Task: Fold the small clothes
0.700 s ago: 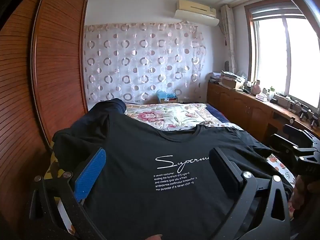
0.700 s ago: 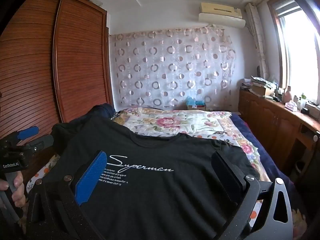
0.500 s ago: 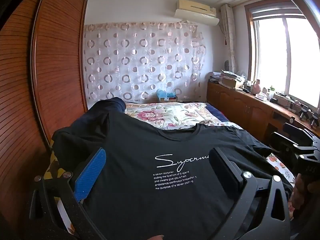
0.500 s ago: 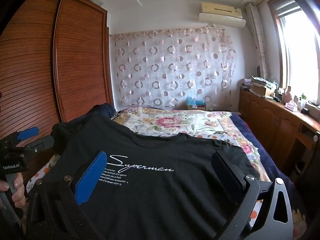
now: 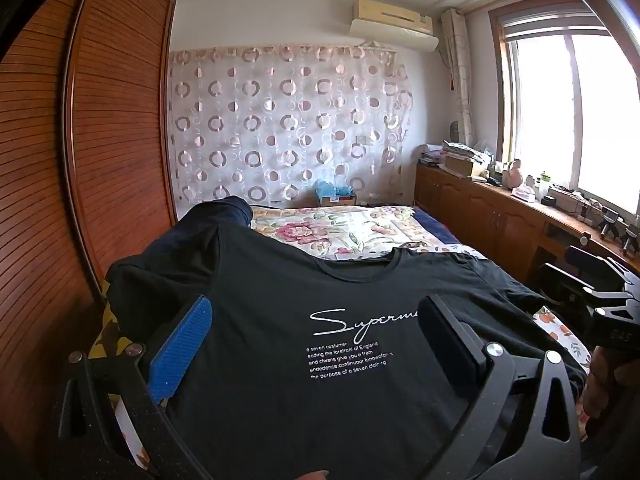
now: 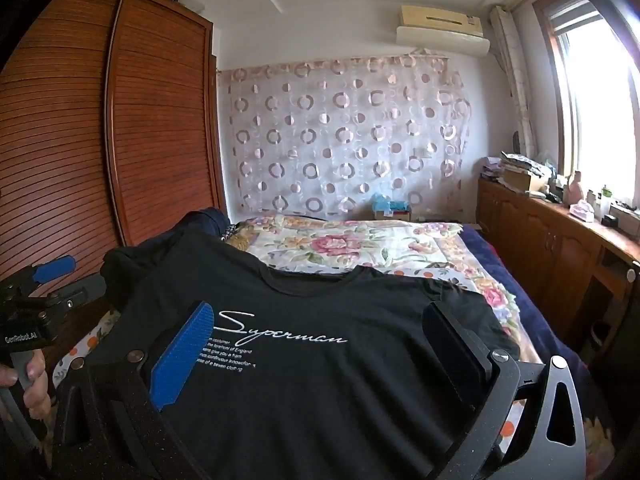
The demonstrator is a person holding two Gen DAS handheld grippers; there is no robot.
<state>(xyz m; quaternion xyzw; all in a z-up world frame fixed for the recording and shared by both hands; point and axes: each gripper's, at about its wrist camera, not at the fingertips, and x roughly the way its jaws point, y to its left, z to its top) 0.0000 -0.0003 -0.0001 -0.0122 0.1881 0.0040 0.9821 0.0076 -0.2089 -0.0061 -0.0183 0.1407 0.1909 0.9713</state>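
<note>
On a bed (image 5: 360, 228) with a floral quilt, a black T-shirt (image 5: 280, 320) lies spread flat, front side up, its neckline toward 12 o'clock and white script lettering across the chest. In the left wrist view, the left gripper (image 5: 316, 320) hovers above the shirt's lower half, jaws spread wide and holding nothing; its blue pad sits at 8 o'clock, its black finger at 4 o'clock. The right gripper (image 6: 320, 324), seen from its own camera, is likewise spread wide and empty over the shirt (the cloth passes beneath both fingers, untouched as far as can be seen). A hand (image 6: 28, 376) grips the left tool's handle at 9 o'clock in the right view. A dark garment (image 5: 208, 224) lies bunched at 11 o'clock, beside a slatted wooden wardrobe (image 5: 100, 140). A circle-patterned curtain (image 5: 288, 120) hangs at 12 o'clock.
</note>
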